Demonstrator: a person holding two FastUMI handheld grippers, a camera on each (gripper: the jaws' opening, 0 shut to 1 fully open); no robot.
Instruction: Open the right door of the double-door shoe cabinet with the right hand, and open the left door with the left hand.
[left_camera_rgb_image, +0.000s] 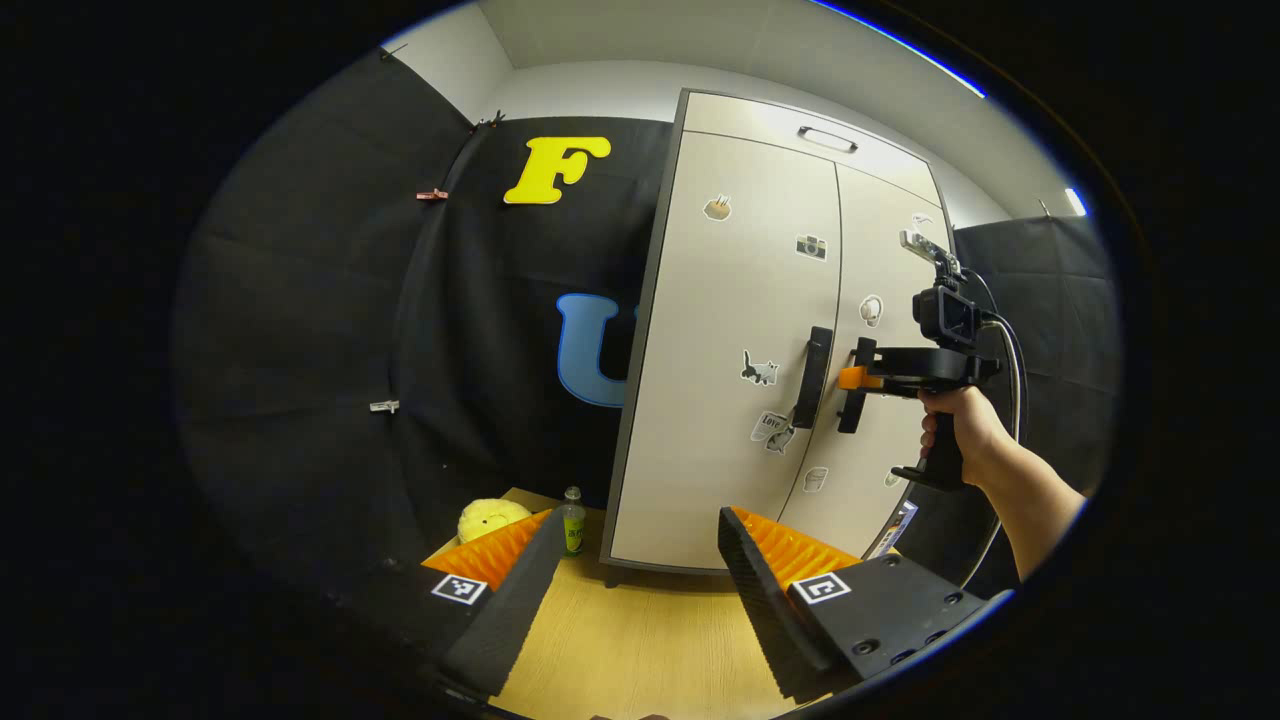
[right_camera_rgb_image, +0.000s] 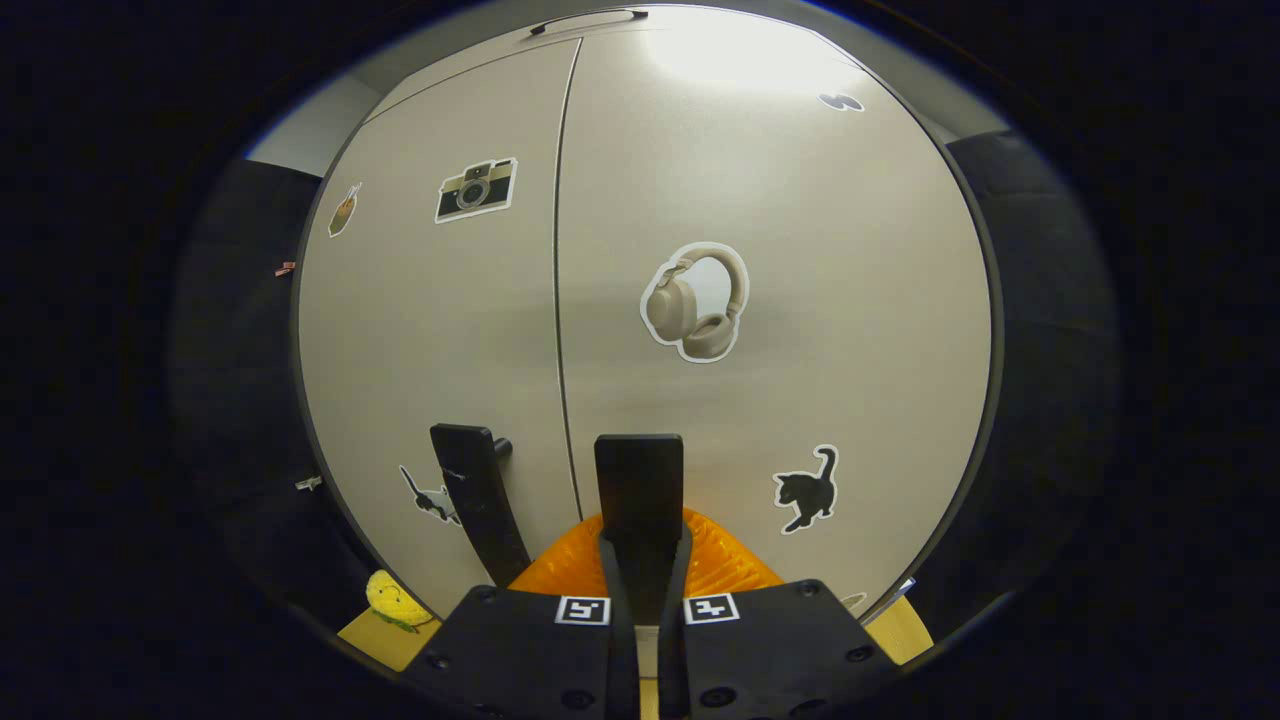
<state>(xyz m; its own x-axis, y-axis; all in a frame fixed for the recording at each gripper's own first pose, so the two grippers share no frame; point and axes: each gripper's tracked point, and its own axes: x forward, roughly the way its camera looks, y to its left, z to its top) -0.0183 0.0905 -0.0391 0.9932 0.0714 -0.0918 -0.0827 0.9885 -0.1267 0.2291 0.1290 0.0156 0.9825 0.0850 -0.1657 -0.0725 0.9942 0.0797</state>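
Observation:
The beige shoe cabinet stands with both doors closed. In the left gripper view its left door handle and right door handle are dark vertical bars side by side at the centre seam. A hand holds my right gripper, which is clamped on the right handle. In the right gripper view that right handle sits between the closed fingers of my right gripper, and the left handle stands free beside it. My left gripper is open, well short of the cabinet, holding nothing.
A yellow plush toy and a small green bottle stand on the wooden table left of the cabinet. Stickers dot both doors. A drawer handle sits above the doors. Black cloth walls close in on both sides.

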